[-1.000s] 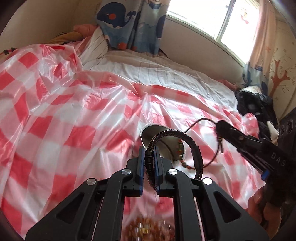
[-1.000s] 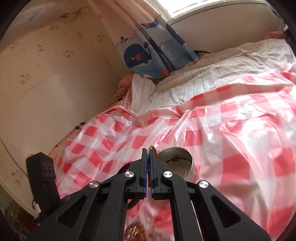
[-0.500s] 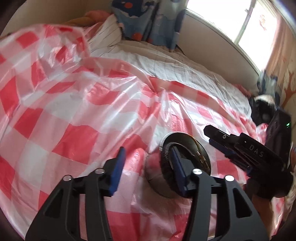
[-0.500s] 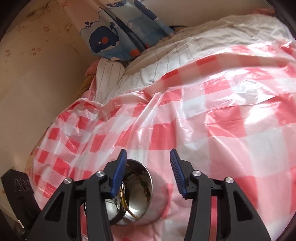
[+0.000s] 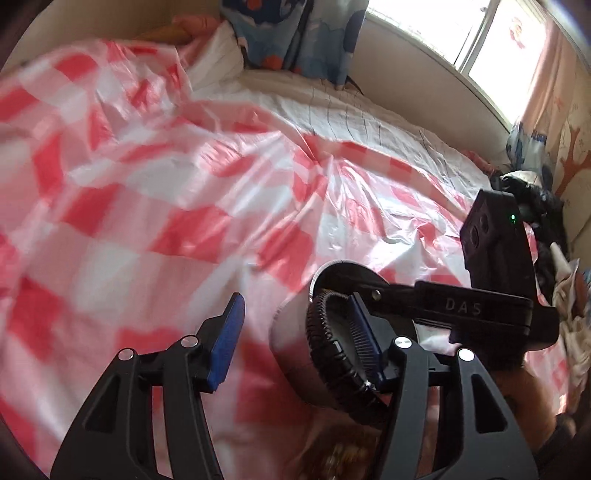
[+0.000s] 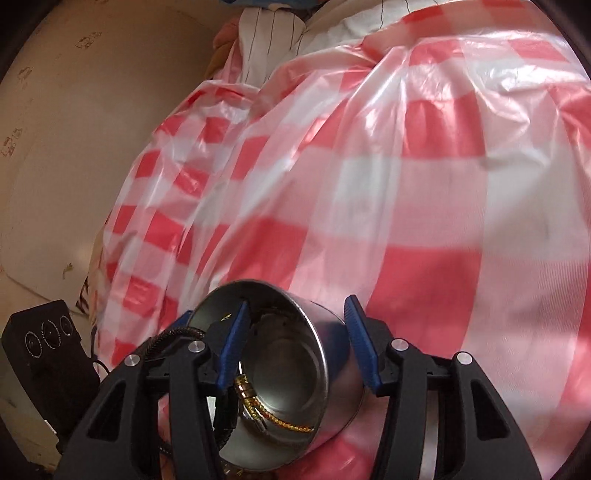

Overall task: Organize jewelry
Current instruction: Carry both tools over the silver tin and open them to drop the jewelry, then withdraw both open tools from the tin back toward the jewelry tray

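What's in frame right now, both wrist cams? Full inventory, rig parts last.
metal cup: 1, silver, on the checked sheet, tilted, mouth toward the right wrist camera
black bracelet: 1, black braided, looped over the cup rim, against one left-gripper finger
gold chain: 1, gold, inside the cup at its lower wall
bead pile: count unclear, brownish, blurred, below the cup
checked sheet: 1, red and white plastic, spread over the bed
bedsheet: 1, white striped, beyond the plastic
curtain: 1, blue printed, by the window
window: 1, bright, top right
left gripper: black, blue pads, jaws opening
right gripper: black, blue pads, jaws opening, straddling the cup wall
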A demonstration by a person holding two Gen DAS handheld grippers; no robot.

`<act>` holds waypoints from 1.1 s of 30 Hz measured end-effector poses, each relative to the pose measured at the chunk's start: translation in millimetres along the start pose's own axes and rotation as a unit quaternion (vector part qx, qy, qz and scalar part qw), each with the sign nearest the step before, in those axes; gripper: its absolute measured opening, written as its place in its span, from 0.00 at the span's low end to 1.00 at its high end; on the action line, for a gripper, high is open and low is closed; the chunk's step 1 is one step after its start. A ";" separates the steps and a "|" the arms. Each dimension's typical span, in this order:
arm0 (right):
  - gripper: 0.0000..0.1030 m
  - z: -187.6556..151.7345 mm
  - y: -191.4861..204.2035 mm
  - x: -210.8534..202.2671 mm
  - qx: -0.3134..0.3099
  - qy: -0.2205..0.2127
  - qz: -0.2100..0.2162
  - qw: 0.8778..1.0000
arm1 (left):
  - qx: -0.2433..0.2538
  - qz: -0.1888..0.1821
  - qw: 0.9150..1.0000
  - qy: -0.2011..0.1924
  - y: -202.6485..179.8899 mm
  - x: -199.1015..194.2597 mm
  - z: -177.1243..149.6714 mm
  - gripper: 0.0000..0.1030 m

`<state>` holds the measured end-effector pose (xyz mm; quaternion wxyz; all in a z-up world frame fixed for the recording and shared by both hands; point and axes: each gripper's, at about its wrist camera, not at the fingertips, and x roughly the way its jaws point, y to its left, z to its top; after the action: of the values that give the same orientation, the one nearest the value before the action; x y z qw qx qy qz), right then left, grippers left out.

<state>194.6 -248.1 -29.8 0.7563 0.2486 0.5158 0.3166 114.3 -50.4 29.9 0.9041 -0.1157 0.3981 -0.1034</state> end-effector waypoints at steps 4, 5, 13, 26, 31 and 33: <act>0.57 -30.3 3.9 -11.0 0.051 -0.006 0.041 0.998 | 0.033 0.046 0.998 -0.032 -10.7 -15.6 6.4 0.53; 0.57 -36.8 4.5 -15.4 0.063 -0.016 0.046 0.997 | 0.042 0.055 0.997 -0.036 -15.2 -13.7 10.0 0.55; 0.72 -91.2 25.7 -65.7 0.049 -0.110 -0.078 0.990 | -0.051 -0.058 0.996 -0.037 16.7 -27.2 19.9 0.59; 0.87 -86.9 120.7 -36.8 -0.165 -0.161 -0.179 0.957 | -0.068 0.007 0.997 -0.033 59.8 -73.5 -19.0 0.68; 0.88 -79.8 104.0 -22.7 -0.133 -0.153 -0.293 0.934 | -0.056 0.028 0.998 -0.030 70.7 -86.6 -30.3 0.73; 0.87 -84.5 102.9 -24.0 -0.150 -0.149 -0.337 0.918 | -0.037 0.032 0.998 -0.033 67.6 -89.8 -34.0 0.74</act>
<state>86.1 -192.0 28.4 0.9147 -0.0118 0.3966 0.0763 36.0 34.7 50.4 0.9148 -0.1395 0.3749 -0.0553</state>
